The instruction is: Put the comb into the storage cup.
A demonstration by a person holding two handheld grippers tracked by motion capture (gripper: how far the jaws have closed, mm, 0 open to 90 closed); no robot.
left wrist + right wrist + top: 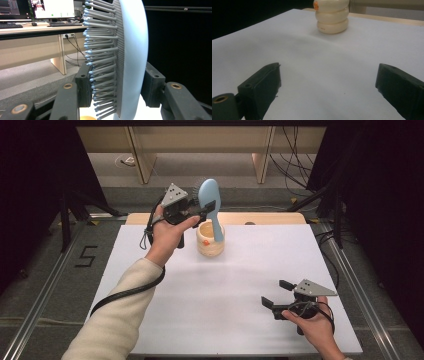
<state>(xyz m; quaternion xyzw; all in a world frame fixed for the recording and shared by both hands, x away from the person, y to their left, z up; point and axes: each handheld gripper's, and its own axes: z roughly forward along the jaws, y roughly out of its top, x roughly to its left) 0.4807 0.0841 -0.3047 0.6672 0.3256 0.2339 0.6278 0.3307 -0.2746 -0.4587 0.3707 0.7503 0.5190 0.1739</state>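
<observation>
A light blue hairbrush (210,202) stands upright with its handle down inside a cream ribbed cup (210,240) at the back of the white table. My left gripper (206,208) is shut on the brush head. In the left gripper view the grey bristles (100,65) point left and the blue back (132,62) faces right, with a black jaw pressed on each side. The cup (332,16) is also in the right gripper view, far ahead. My right gripper (276,292) rests near the front right of the table, open, with nothing between its jaws.
The white table top (225,290) spreads between the cup and my right hand. A wooden strip (270,218) runs along its far edge. Desk legs (142,160) and cables (295,165) stand behind. Metal rails (50,285) flank the table.
</observation>
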